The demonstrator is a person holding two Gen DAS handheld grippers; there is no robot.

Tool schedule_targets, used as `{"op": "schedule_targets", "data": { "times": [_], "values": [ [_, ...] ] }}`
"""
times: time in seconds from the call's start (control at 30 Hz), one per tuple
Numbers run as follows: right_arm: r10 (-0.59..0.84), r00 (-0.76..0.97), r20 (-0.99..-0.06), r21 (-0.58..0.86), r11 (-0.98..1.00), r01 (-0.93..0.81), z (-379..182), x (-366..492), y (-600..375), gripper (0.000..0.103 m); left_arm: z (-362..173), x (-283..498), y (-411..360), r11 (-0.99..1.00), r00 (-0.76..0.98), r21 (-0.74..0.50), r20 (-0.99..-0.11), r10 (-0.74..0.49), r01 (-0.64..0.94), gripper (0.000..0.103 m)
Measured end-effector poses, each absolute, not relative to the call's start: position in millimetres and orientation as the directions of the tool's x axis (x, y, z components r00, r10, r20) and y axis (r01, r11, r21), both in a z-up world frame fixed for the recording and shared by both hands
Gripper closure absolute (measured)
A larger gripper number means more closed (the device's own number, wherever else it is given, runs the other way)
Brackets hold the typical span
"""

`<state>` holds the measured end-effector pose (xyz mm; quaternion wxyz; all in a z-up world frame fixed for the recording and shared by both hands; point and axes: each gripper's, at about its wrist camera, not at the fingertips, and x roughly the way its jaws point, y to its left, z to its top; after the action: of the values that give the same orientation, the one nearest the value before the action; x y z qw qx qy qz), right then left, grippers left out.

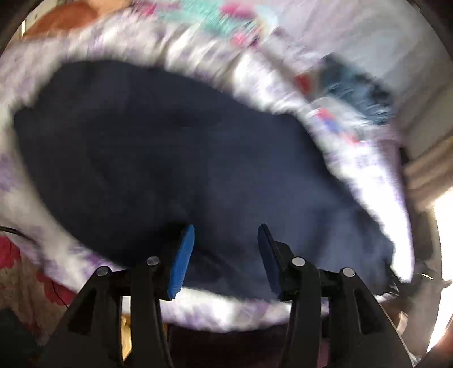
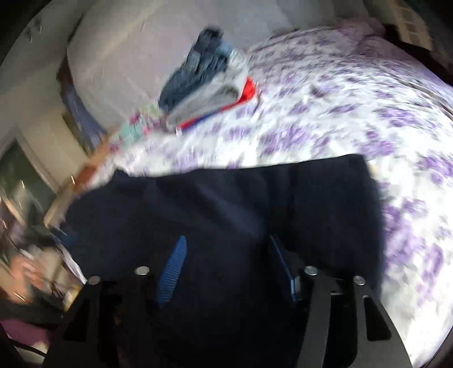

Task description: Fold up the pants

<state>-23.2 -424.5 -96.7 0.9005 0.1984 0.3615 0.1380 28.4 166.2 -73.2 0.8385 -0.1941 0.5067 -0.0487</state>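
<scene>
Dark navy pants [image 1: 175, 169] lie spread on a bed with a white and purple flowered cover [image 1: 376, 181]. My left gripper [image 1: 226, 235] is open, its blue fingers [image 1: 184, 260] just above the near edge of the pants, holding nothing. In the right wrist view the pants [image 2: 226, 203] fill the lower middle, with a straight edge toward the bed's far side. My right gripper [image 2: 226, 246] is open over the dark cloth, holding nothing. Both views are motion blurred.
A stack of folded clothes [image 2: 203, 82], blue, grey and red, sits on the bed cover [image 2: 368, 119] at the far side near the wall; it also shows in the left wrist view [image 1: 354, 90]. A colourful cloth [image 1: 215, 14] lies at the bed's far end.
</scene>
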Motion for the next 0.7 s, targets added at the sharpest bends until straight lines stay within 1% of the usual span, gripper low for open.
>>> {"op": "schedule_targets", "data": {
  "times": [0.03,0.07,0.1,0.13,0.17,0.23,0.27,0.33,0.37,0.4,0.43,0.47,0.53,0.57,0.63,0.67,0.7],
  "values": [
    [0.399,0.733,-0.551,0.499,0.862,-0.094,-85,-38,-435,0.037,-70,27,167,0.929,0.544,-0.35,-0.806,-0.232,-0.122,0.067],
    [0.392,0.767,-0.507,0.511,0.854,-0.099,-75,-52,-442,0.027,-67,27,164,0.932,0.541,-0.335,-0.813,-0.214,-0.134,0.066],
    [0.355,0.814,-0.46,0.504,0.859,-0.09,-64,-70,-451,0.017,-62,24,163,0.92,0.553,-0.366,-0.8,-0.235,-0.138,0.06],
    [0.295,0.858,-0.421,0.489,0.87,-0.06,-55,-88,-461,0.003,-58,22,161,0.913,0.564,-0.388,-0.786,-0.255,-0.128,0.056],
    [0.222,0.898,-0.379,0.49,0.872,-0.009,-49,-109,-474,0.003,-53,18,157,0.908,0.578,-0.406,-0.769,-0.275,-0.108,0.056],
    [0.179,0.92,-0.348,0.565,0.823,0.054,-52,-135,-495,0.003,-42,10,145,0.897,0.616,-0.437,-0.724,-0.309,-0.064,0.052],
    [0.195,0.916,-0.35,0.622,0.779,0.072,-60,-142,-504,0.003,-38,6,137,0.891,0.633,-0.453,-0.699,-0.332,-0.033,0.05],
    [0.266,0.899,-0.348,0.693,0.719,0.056,-78,-145,-508,0.003,-34,-1,121,0.879,0.658,-0.476,-0.654,-0.374,0.026,0.042],
    [0.274,0.884,-0.378,0.7,0.71,0.078,-89,-144,-505,0.004,-34,-1,113,0.876,0.662,-0.479,-0.64,-0.39,0.053,0.041],
    [0.268,0.867,-0.42,0.69,0.715,0.113,-98,-141,-501,0.006,-35,-3,105,0.873,0.66,-0.481,-0.631,-0.408,0.08,0.041],
    [0.267,0.842,-0.469,0.69,0.706,0.16,-109,-136,-498,0.02,-36,1,95,0.867,0.648,-0.487,-0.627,-0.432,0.107,0.041],
    [0.278,0.829,-0.485,0.697,0.695,0.175,-116,-134,-494,0.03,-39,4,90,0.861,0.637,-0.493,-0.626,-0.45,0.123,0.041],
    [0.248,0.822,-0.512,0.674,0.71,0.205,-121,-136,-485,0.033,-47,11,87,0.855,0.624,-0.503,-0.631,-0.461,0.123,0.041],
    [0.223,0.826,-0.518,0.646,0.735,0.206,-120,-137,-479,0.031,-50,13,88,0.852,0.622,-0.51,-0.632,-0.463,0.116,0.041],
    [0.233,0.822,-0.52,0.63,0.754,0.185,-120,-135,-472,0.032,-58,18,98,0.845,0.628,-0.528,-0.63,-0.458,0.086,0.041],
    [0.245,0.83,-0.501,0.635,0.756,0.159,-120,-134,-469,0.045,-62,20,101,0.845,0.626,-0.53,-0.636,-0.45,0.069,0.041],
    [0.254,0.833,-0.492,0.629,0.765,0.138,-119,-132,-466,0.052,-65,20,101,0.844,0.622,-0.533,-0.641,-0.45,0.061,0.041]
  ]
}}
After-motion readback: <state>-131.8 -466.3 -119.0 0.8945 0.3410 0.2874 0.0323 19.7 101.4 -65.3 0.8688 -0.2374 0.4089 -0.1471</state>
